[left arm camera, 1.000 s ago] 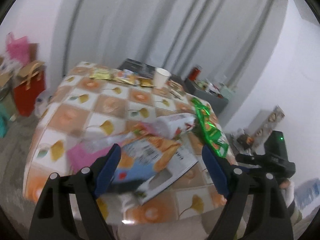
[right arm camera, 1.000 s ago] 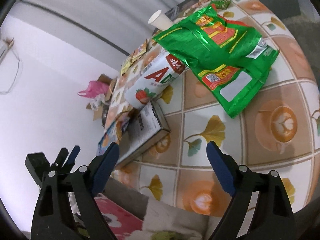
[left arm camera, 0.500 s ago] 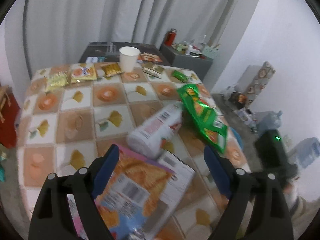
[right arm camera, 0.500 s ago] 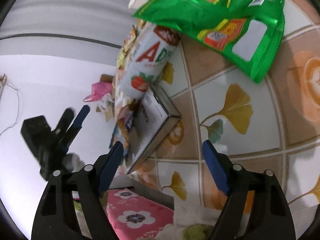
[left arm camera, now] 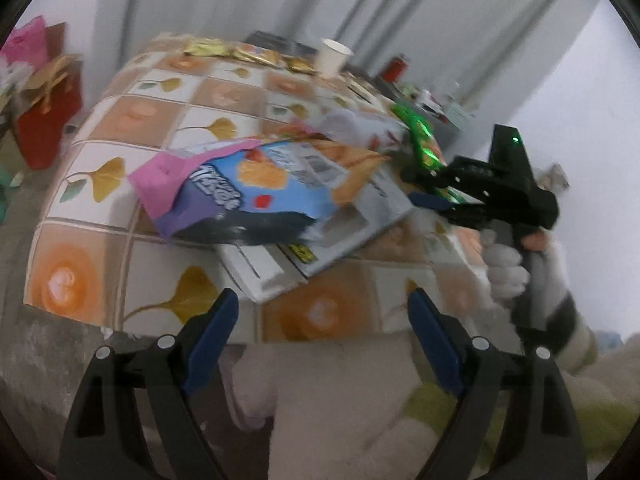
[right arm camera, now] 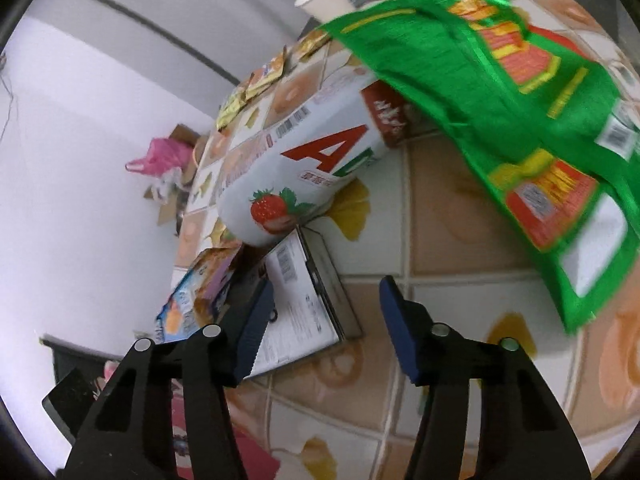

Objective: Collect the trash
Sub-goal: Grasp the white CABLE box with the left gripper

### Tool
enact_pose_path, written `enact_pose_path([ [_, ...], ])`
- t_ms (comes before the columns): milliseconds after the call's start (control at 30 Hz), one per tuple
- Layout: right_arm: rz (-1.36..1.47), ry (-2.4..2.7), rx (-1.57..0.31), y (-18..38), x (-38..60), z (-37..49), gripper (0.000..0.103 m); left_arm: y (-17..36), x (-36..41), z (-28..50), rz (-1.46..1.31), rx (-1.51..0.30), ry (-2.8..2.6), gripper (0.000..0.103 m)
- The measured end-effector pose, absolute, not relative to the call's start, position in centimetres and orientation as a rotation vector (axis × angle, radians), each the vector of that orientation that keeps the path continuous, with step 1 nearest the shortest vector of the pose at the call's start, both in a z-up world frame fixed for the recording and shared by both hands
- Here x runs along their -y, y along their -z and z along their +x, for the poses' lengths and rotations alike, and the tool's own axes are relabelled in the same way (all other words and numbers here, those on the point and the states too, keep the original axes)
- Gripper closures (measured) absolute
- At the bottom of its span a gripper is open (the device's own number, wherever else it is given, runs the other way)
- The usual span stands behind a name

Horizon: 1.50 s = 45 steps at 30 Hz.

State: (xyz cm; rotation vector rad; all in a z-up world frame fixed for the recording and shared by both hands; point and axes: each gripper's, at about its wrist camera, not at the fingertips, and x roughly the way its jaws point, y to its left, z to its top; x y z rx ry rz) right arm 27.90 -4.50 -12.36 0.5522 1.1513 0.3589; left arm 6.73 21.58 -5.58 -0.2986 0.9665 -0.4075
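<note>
Trash lies on a table with a ginkgo-leaf cloth (left arm camera: pixel 120 240). A blue and orange snack bag (left arm camera: pixel 256 188) lies on a flat white box (left arm camera: pixel 328 236), also in the right wrist view (right arm camera: pixel 300 300). A white strawberry milk bottle (right arm camera: pixel 304 160) lies on its side under the edge of a green snack bag (right arm camera: pixel 500 92). My left gripper (left arm camera: pixel 324 336) is open at the table's near edge, below the white box. My right gripper (right arm camera: pixel 324 320) is open and empty, its jaws either side of the white box's corner. It also shows in the left wrist view (left arm camera: pixel 480 196).
A white paper cup (left arm camera: pixel 334 58) and several small gold packets (left arm camera: pixel 240 50) sit at the table's far side. A red gift bag (left arm camera: pixel 48 116) and a pink bag (left arm camera: pixel 24 40) stand on the floor at the left. Grey curtains hang behind.
The left gripper has dropped back low to the table's near edge. The right gripper has moved in closer to the white box and the bottle. Both stay open.
</note>
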Motion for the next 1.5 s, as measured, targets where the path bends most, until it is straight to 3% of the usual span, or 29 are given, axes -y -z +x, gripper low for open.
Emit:
enact_pose_path([
  [333,0.572,-0.382,-1.198,13.2,4.6,27.4,0.064,6.9,-19.0,8.7,-0.305,-0.961,0.431,0.02],
  [600,0.566,-0.313,-1.176,12.8,7.5,26.5,0.064,6.8,-15.0,7.1,-0.289,-0.992,0.595,0.02],
  [767,0.536,-0.228,-1.13,12.1,9.0,26.4,0.059,7.0,-11.7,6.3,-0.303,-1.043,0.771,0.02],
  [900,0.525,-0.198,-1.095,11.5,9.7,26.4,0.056,6.6,-9.4,5.2,-0.157,-1.073,0.866,0.02],
  [1167,0.523,-0.246,-1.031,10.2,11.3,25.0,0.041,2.5,-8.6,6.9,0.01,-0.914,0.839,0.017],
  [1267,0.535,-0.267,-1.019,9.6,11.7,24.9,0.038,2.9,-7.1,9.3,0.076,-0.867,0.758,0.015],
  [1500,0.686,-0.366,-1.03,7.6,12.8,26.3,0.028,6.0,-4.3,13.1,0.133,-0.944,0.739,0.012],
])
